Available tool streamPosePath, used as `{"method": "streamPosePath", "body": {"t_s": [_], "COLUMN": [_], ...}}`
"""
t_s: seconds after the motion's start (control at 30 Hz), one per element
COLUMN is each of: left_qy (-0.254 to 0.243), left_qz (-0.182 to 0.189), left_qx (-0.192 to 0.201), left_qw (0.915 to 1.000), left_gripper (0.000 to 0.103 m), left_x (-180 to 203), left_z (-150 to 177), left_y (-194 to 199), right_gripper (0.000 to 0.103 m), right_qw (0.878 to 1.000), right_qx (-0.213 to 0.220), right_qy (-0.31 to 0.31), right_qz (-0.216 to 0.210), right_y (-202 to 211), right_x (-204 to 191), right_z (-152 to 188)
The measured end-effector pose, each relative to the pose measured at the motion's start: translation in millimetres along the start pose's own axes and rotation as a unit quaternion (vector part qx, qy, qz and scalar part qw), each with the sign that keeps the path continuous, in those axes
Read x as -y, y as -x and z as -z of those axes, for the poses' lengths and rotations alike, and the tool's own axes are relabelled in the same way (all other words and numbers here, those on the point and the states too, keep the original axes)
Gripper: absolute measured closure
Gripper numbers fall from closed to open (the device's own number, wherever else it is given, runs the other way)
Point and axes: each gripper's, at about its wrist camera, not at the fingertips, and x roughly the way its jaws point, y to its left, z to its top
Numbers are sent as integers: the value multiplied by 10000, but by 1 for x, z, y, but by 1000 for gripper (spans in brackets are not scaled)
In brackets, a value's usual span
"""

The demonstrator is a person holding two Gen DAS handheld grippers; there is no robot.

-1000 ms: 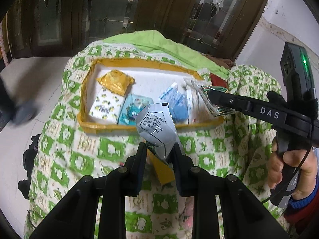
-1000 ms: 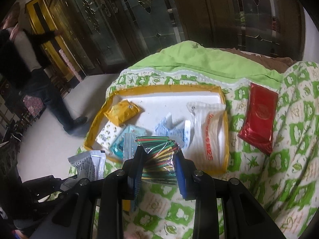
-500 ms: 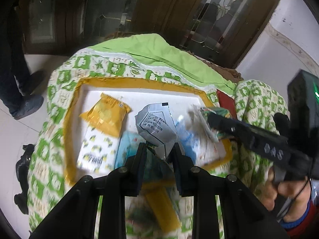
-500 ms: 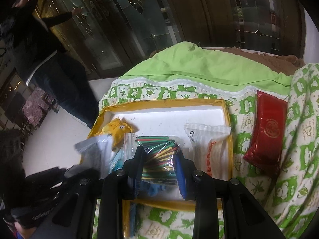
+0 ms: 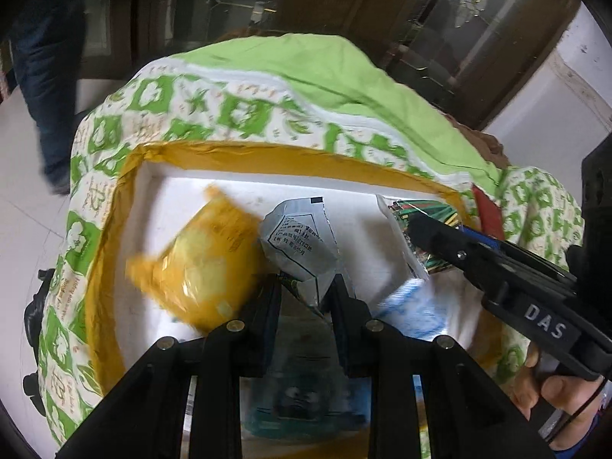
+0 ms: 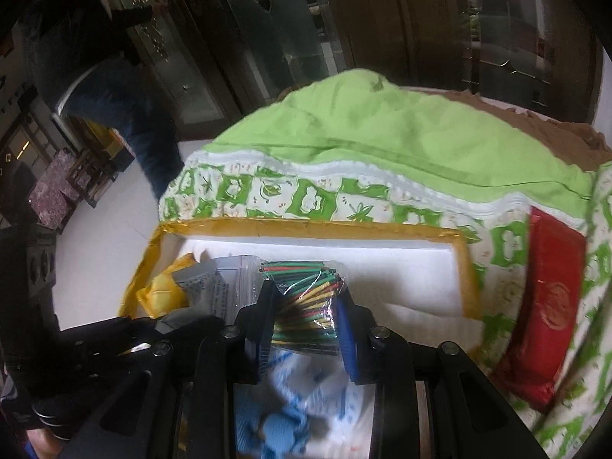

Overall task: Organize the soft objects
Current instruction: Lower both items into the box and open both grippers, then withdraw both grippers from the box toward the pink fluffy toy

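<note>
My left gripper [image 5: 306, 287] is shut on a crumpled silver packet [image 5: 298, 241] with black print, held over the white tray [image 5: 290, 160] with its yellow rim. My right gripper [image 6: 306, 298] is shut on a clear bag of coloured sticks [image 6: 306, 298], also over the tray [image 6: 420, 267]; that bag shows at the right of the left wrist view [image 5: 424, 214]. A yellow pouch [image 5: 202, 264] lies in the tray's left part, close beside the silver packet. A blue-and-white packet [image 6: 302, 394] lies under the right gripper.
The tray sits on a green-and-white patterned quilt [image 6: 306, 195] with a plain green fold behind. A red packet [image 6: 543, 306] lies on the quilt right of the tray. A teal packet [image 5: 302, 397] lies below the left gripper. A person in dark clothes [image 6: 126, 95] stands at the far left.
Both grippers have moved forward over the tray with their packets still held. The person at the left has walked nearer the bed.
</note>
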Motion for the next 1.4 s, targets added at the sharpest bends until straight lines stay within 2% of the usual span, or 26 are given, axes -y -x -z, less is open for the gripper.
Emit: {"method": "streamPosePath", "body": {"t_s": [0.2, 0.4, 0.47, 0.5, 0.53, 0.63, 0.7, 0.73, 0.8, 0.9, 1.0, 1.17, 1.4], "left_qy": [153, 114, 87, 61, 40, -15, -33, -44, -83, -174, -268, -385, -324], "left_qz": [27, 31, 30, 27, 23, 7, 17, 25, 27, -19, -93, -215, -284], "left_qx": [8, 16, 25, 35, 43, 86, 130, 156, 216, 339, 402, 484, 552], "left_qw": [9999, 9999, 10000, 10000, 10000, 10000, 9999, 9999, 9997, 9993, 9988, 9979, 9975], "left_gripper": [78, 78, 76, 74, 73, 63, 51, 47, 31, 20, 16, 14, 9], "left_x": [-17, -15, -13, -12, -11, -6, 0, 3, 9, 19, 28, 37, 37], "left_z": [3, 5, 6, 7, 9, 12, 14, 16, 19, 28, 39, 62, 113], "left_y": [-1, 2, 2, 3, 4, 8, 12, 15, 23, 41, 57, 83, 105], "right_gripper": [71, 70, 64, 53, 46, 46, 44, 40, 31, 19, 11, 9, 8], "right_qw": [9998, 9995, 9995, 9996, 9996, 9994, 9993, 9992, 9989, 9975, 9958, 9926, 9899], "right_qx": [-135, -65, -40, 8, 55, 223, 332, 369, 461, 623, 762, 929, 748], "right_qy": [112, 298, 301, 295, 293, 271, 189, 138, -22, -301, -488, -738, -965], "right_qz": [7, -13, -27, -36, -21, 18, 10, 3, -28, -104, -106, -250, -715], "right_y": [-25, -28, -26, -24, -21, -9, 1, 6, 19, 41, 60, 85, 104], "right_x": [-5, -10, -11, -11, -11, -12, -11, -10, -6, 1, 8, 10, 7], "right_z": [0, 3, 3, 3, 3, 4, 5, 5, 9, 20, 33, 57, 110]}}
